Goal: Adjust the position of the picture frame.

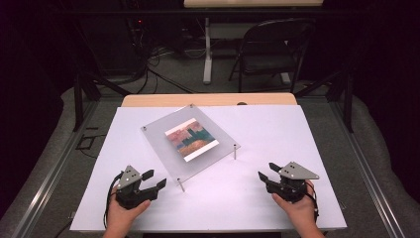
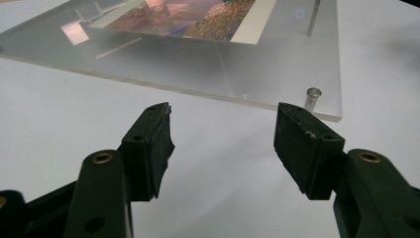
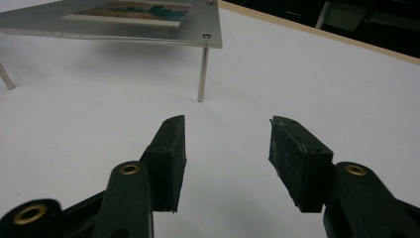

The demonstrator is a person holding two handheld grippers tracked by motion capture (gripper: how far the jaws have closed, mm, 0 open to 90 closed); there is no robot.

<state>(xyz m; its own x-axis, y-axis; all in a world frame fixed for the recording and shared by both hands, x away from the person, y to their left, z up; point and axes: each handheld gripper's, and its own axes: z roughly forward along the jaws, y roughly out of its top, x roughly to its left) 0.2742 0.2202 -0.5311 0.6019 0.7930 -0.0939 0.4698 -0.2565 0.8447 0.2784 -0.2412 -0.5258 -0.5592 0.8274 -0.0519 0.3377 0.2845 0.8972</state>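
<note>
A clear acrylic plate stands on thin metal legs in the middle of the white table, turned at an angle, with a colourful picture on it. My left gripper rests near the table's front left, open and holding nothing, just short of the plate's near corner. In the left gripper view the plate's edge and one leg top lie right ahead of the left gripper. My right gripper sits at the front right, open and bare. The right gripper view shows my right gripper facing a plate leg.
A tan wooden edge runs along the table's far side. Beyond it stand a dark folding chair and cables on the floor. Metal rails flank the table at both sides.
</note>
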